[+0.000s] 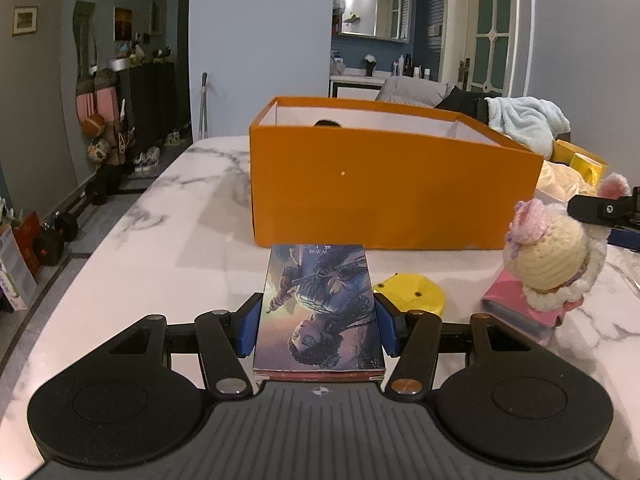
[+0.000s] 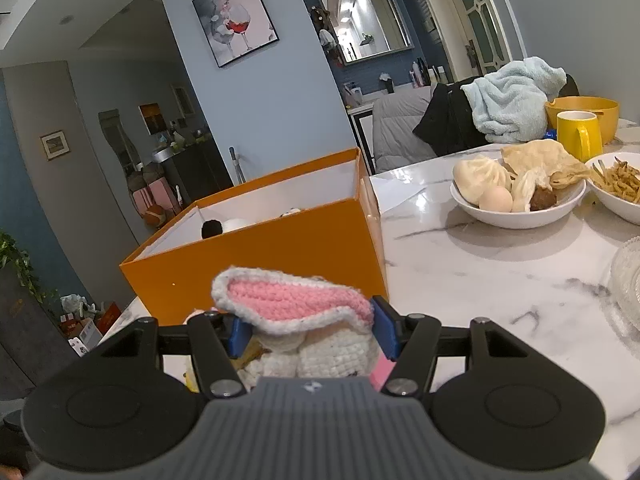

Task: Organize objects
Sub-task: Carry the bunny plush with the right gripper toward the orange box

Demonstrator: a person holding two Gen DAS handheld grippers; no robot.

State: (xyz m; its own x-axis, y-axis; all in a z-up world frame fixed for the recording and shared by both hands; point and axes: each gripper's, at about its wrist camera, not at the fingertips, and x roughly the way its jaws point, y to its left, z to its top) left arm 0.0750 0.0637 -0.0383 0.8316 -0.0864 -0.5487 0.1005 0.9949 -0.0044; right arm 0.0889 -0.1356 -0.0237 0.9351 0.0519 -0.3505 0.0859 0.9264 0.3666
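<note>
My left gripper [image 1: 319, 326] is shut on a flat picture box [image 1: 320, 304] with a dark-haired figure printed on it, held just above the marble table in front of the open orange box [image 1: 392, 188]. My right gripper [image 2: 306, 330] is shut on a crocheted white bunny with pink-lined ears [image 2: 296, 312], near the orange box [image 2: 288, 252]. The bunny also shows at the right of the left wrist view [image 1: 556, 256], sitting on a pink pouch [image 1: 520, 312]. A yellow round object [image 1: 416, 292] lies on the table behind the picture box. Dark and white items lie inside the orange box [image 2: 224, 226].
A white bowl of buns and an egg [image 2: 516, 196], a bowl of shredded food [image 2: 618, 188], a yellow mug [image 2: 578, 134], a yellow bowl [image 2: 584, 110] and a glass dish [image 2: 628, 284] stand on the marble table [image 2: 500, 280]. Chairs draped with clothes [image 2: 512, 100] stand behind.
</note>
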